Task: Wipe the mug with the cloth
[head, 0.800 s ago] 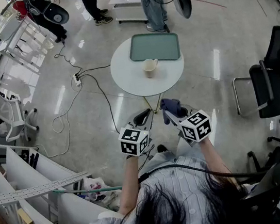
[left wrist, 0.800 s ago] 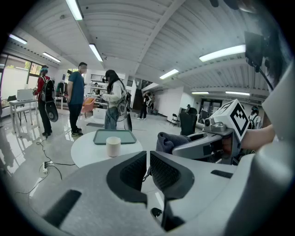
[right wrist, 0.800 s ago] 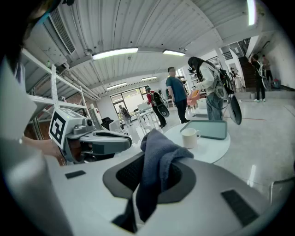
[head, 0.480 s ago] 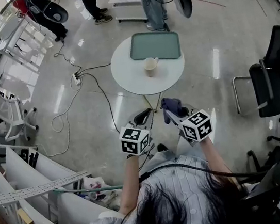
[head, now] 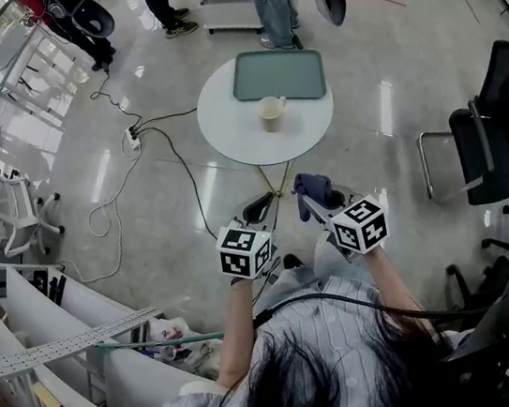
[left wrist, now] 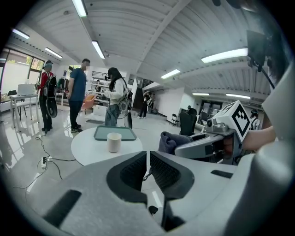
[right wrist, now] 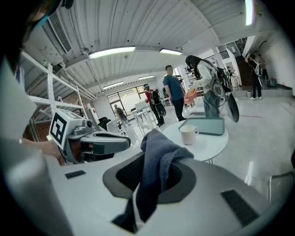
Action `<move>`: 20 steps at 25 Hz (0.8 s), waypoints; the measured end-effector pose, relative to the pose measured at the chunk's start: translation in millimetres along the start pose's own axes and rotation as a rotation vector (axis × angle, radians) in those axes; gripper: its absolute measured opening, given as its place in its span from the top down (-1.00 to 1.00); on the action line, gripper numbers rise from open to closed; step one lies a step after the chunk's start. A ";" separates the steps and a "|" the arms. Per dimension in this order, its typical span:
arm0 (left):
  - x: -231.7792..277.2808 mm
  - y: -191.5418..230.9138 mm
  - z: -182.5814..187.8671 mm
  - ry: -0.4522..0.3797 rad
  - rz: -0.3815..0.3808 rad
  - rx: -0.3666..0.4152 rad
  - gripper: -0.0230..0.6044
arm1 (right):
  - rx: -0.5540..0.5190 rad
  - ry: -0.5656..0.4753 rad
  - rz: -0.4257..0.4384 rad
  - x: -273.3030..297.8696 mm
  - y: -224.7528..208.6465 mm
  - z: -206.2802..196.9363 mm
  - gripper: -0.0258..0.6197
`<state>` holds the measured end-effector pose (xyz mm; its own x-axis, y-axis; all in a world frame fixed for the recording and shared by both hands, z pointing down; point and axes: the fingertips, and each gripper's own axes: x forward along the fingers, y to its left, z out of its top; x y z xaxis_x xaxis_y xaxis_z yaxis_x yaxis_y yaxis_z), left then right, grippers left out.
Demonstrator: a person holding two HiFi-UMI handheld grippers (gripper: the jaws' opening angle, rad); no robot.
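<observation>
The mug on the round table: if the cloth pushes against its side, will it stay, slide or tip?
The mug stands upright on a smooth table, so it probably slides under a side push. It looks squat, so tipping seems less likely. It looks ceramic, so a fall could break it.

Soft matt cloth (right wrist: pixel 156 159); glossy, probably ceramic mug (head: pixel 270 112); smooth matt table (head: pixel 235 136); shiny floor (head: pixel 404 62).

— Head view?
— We look steeply down from above the left gripper (head: pixel 259 212) and right gripper (head: pixel 317 202), both near; the round table (head: pixel 225 136) lies ahead of them.
— Gripper views?
— We ride each, facing forward along its jaws; all three views share that table.
</observation>
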<state>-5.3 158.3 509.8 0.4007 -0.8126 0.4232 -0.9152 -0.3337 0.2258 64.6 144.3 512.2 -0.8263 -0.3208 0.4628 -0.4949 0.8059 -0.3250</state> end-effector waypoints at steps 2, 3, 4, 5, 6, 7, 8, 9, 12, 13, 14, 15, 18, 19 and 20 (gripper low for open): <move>-1.3 -0.1 -2.7 0.003 -0.006 -0.006 0.81 | 0.005 0.007 -0.005 -0.4 1.8 -3.5 0.67; -1.7 0.5 -4.5 0.006 -0.007 -0.010 0.81 | 0.007 0.014 -0.006 0.1 2.8 -5.6 0.67; -1.8 1.4 -6.5 0.009 -0.008 -0.015 0.81 | 0.008 0.022 -0.006 0.9 3.5 -7.7 0.67; -1.7 2.3 -8.4 0.012 -0.009 -0.022 0.81 | 0.010 0.029 -0.006 1.8 3.9 -9.4 0.67; -1.1 3.1 -10.1 0.015 -0.009 -0.028 0.81 | 0.012 0.036 -0.005 2.5 3.8 -10.7 0.67; -0.3 3.8 -11.2 0.015 -0.009 -0.035 0.81 | 0.015 0.040 -0.005 3.0 3.4 -11.3 0.67; 0.8 4.7 -11.7 0.015 -0.008 -0.041 0.81 | 0.016 0.044 -0.005 3.3 2.7 -11.4 0.67; 2.2 5.7 -12.1 0.015 -0.007 -0.048 0.81 | 0.018 0.047 -0.004 3.5 1.9 -11.5 0.67; 8.1 8.1 -15.9 0.021 -0.005 -0.073 0.81 | 0.019 0.071 -0.002 4.5 -1.7 -17.0 0.67; 10.5 8.3 -17.9 0.025 -0.006 -0.082 0.81 | 0.019 0.083 -0.002 5.1 -3.5 -20.6 0.67; 13.0 8.5 -19.7 0.030 -0.007 -0.089 0.81 | 0.019 0.094 -0.002 6.0 -5.6 -23.9 0.67; 15.6 8.8 -21.1 0.035 -0.008 -0.092 0.81 | 0.021 0.104 -0.001 7.5 -8.1 -26.5 0.67; 22.6 13.6 -22.7 0.053 -0.010 -0.094 0.81 | 0.036 0.117 0.006 16.9 -16.5 -27.3 0.67; 24.2 17.2 -22.7 0.059 -0.009 -0.095 0.81 | 0.038 0.119 0.007 21.5 -18.9 -25.8 0.67; 25.7 21.4 -22.4 0.064 -0.007 -0.097 0.81 | 0.037 0.122 0.007 26.3 -21.2 -23.9 0.67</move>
<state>-13.7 140.9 545.2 0.4122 -0.7768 0.4760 -0.9051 -0.2893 0.3116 59.8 130.7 550.9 -0.7921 -0.2500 0.5568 -0.5003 0.7885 -0.3577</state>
